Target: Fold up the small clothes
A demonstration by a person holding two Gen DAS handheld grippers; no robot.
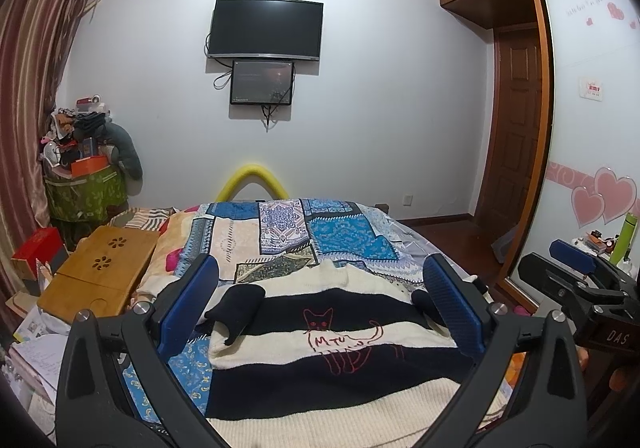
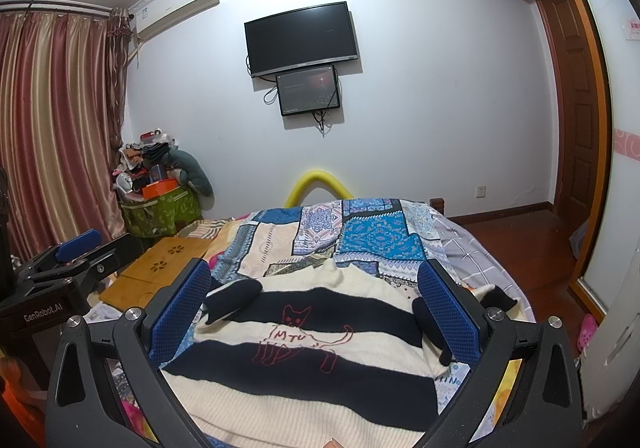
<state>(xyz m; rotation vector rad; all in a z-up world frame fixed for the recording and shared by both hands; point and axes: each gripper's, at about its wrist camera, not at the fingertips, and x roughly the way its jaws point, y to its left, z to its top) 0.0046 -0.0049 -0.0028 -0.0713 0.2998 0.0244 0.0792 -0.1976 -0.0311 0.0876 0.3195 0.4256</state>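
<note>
A small cream and black striped sweater (image 1: 320, 364) with a red cat outline lies flat on the patchwork blanket (image 1: 304, 232) on the bed, neck away from me, short sleeves out to each side. It also shows in the right wrist view (image 2: 320, 368). My left gripper (image 1: 320, 304) is open and empty, held above the sweater's near half. My right gripper (image 2: 316, 308) is open and empty too, also above the sweater. Each gripper shows at the edge of the other's view, the right one (image 1: 576, 268) to the right, the left one (image 2: 76, 248) to the left.
A bamboo lap tray (image 1: 100, 272) lies on the bed's left side, with papers and a red box (image 1: 36, 252) beside it. A cluttered green bin (image 1: 84, 192) stands in the far left corner. A wardrobe (image 1: 592, 128) and wooden floor (image 2: 532, 240) are on the right.
</note>
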